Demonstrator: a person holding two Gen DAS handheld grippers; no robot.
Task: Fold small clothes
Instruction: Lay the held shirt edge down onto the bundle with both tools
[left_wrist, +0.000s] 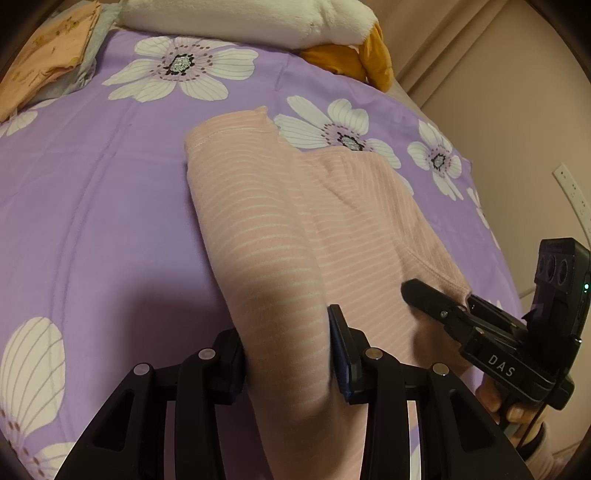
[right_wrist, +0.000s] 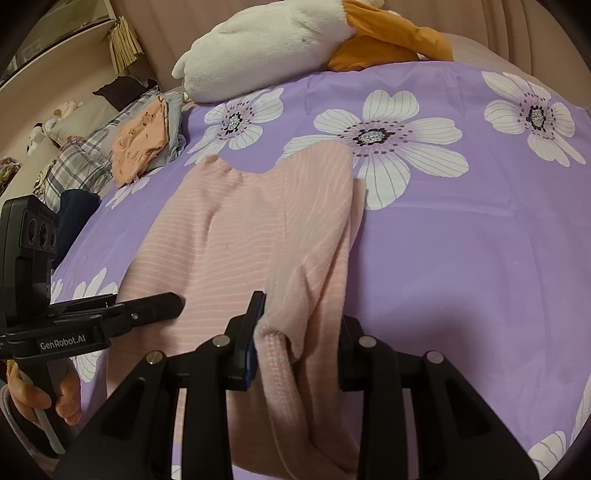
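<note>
Pink striped garment (left_wrist: 258, 206) spread on the purple flowered bedspread (left_wrist: 92, 206), filling the centre of both frames, near end bunched and raised toward the cameras. Left claw (left_wrist: 286, 354) closed on a thick fold of the pink cloth at the bottom centre of the left view, pads pressing each side. Right claw (right_wrist: 299, 332) likewise clamped on a ribbed cuff or hem, bottom centre of the right view (which part of the garment exactly, hard to tell). Each claw also visible in the other's view: right one at lower right (left_wrist: 417, 295), left one at lower left (right_wrist: 162, 306).

Step in hand, by judgement: carrying the near end over toward the far end to halve the piece.

- Keep both grips level and evenly spaced, so the cloth hangs taut between them without twisting.
- Lift only enough to clear the lower layer; dragging would rumple it.
- Aim the held edge at the far edge near the white flower (right_wrist: 373, 136), corners matched.
- Lower flat, then release both together.

Folded orange cloth (right_wrist: 140, 147) and white plush toy (right_wrist: 258, 48) lying well apart in the upper part of the frames, out of the way.
</note>
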